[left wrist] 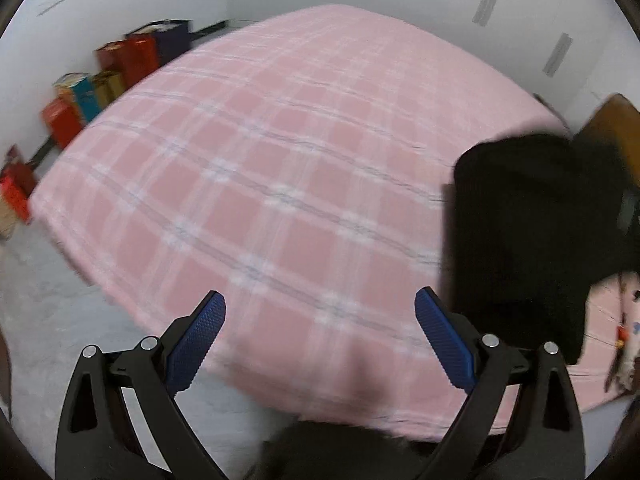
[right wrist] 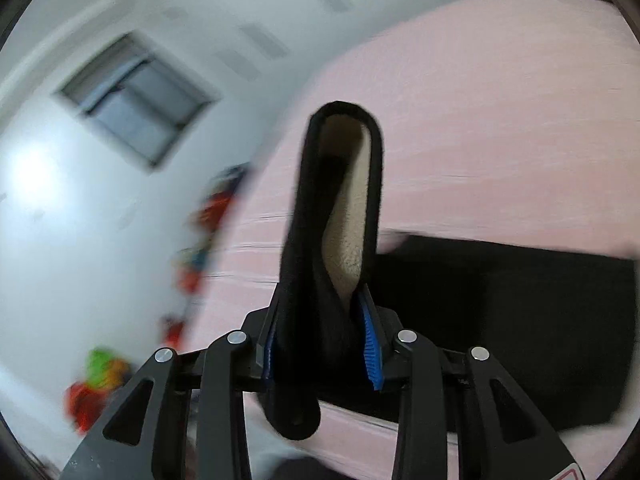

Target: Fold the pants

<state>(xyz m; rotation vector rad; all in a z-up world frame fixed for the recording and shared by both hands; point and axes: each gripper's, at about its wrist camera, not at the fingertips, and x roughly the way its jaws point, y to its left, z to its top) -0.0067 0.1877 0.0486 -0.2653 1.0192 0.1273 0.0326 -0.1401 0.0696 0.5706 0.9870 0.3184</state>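
My right gripper (right wrist: 324, 344) is pinched tight on a bunched end of the black pants (right wrist: 500, 320), and the fabric stands up between its 2 blue pads (right wrist: 370, 344) as a narrow loop with the cream fleece lining (right wrist: 348, 216) showing inside. The rest of the pants lies flat on the pink plaid bedspread (left wrist: 260, 184), a dark slab running off to the right of that gripper and just beyond it, so I judge the long axis of the pants to run sideways away from the clamped end. My left gripper (left wrist: 320, 320) is spread wide and holds nothing; its 2 blue pads hang over the near edge of the bedspread. From that gripper the pants (left wrist: 528, 240) sit to the right and a little farther in, close beside its right finger but not touching as far as I can tell. So the free gripper is near the pants, yet on their left flank, and I judge the next move needs it to swing right and take a second hold along the edge, in line with the end I already hold, so both ends can be carried over together. Both views are blurred, so I cannot tell how many layers already lie stacked. Colored boxes (left wrist: 120, 64) stand against the wall beyond the bedspread's far left corner.
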